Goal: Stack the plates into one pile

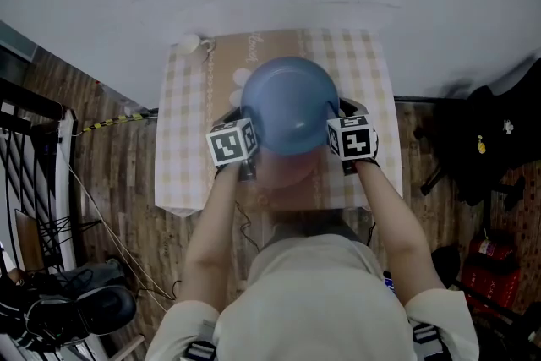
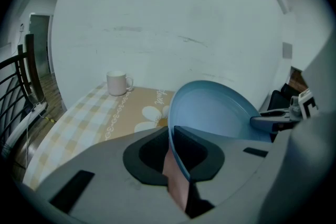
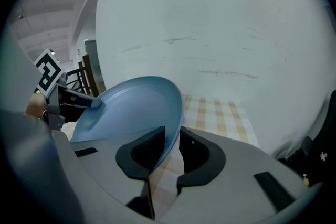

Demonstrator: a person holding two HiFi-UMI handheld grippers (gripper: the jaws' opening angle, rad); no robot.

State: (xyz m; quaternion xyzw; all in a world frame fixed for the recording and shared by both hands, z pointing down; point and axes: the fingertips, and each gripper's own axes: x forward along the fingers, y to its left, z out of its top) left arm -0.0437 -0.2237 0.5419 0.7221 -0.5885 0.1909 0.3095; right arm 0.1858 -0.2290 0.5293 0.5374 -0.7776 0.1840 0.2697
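Observation:
A blue plate (image 1: 289, 104) hangs above the checked tablecloth (image 1: 184, 150), held by its two opposite rims. My left gripper (image 1: 251, 134) is shut on the plate's left rim, which runs between its jaws in the left gripper view (image 2: 172, 150). My right gripper (image 1: 332, 121) is shut on the right rim (image 3: 170, 147). The blue plate (image 2: 216, 113) tilts up toward the wall. Under its near edge a pink plate (image 1: 284, 173) shows on the table, and a pink strip (image 2: 176, 186) shows below the left jaws. The far hand's gripper (image 3: 62, 98) appears at the left of the right gripper view.
A white mug (image 1: 188, 44) stands at the table's far left corner, also in the left gripper view (image 2: 117, 83). A pale wall lies just beyond the table. A black railing (image 1: 30, 148) stands at the left, dark bags (image 1: 494, 139) lie on the wooden floor at the right.

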